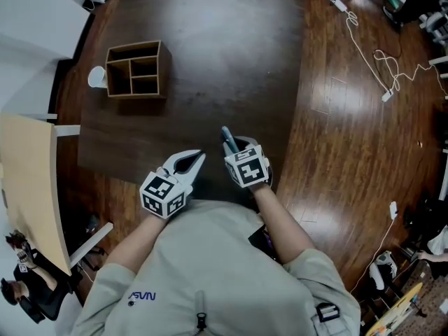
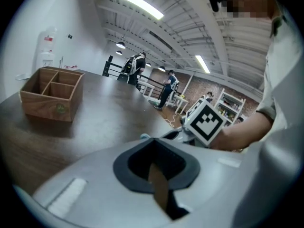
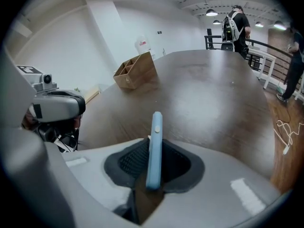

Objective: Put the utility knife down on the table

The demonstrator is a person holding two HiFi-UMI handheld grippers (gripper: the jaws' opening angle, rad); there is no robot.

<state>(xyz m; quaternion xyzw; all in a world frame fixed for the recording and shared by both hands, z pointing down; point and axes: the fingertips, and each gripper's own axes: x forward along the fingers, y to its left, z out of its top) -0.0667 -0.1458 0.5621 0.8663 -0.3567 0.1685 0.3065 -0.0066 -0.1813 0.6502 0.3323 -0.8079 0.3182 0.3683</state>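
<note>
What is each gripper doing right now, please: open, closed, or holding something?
Left gripper: closed, nothing between its jaws.
Right gripper: closed on the blue utility knife.

The head camera sat on the person's head and looked steeply down. It saw the dark surface [image 1: 210, 40] from above. The left hand-held gripper [image 1: 201, 155] and the right hand-held gripper [image 1: 236, 147] showed close by, low in that view. The wooden box [image 1: 134, 69] was farther off, up and to the left. One camera rode on the left hand-held gripper and looked along its jaws, low across the surface. Another rode on the right hand-held gripper and looked along its own jaws, also low and near. All three views shared the surface and the wooden box. Each gripper view also caught the other hand-held gripper at its side.
</note>
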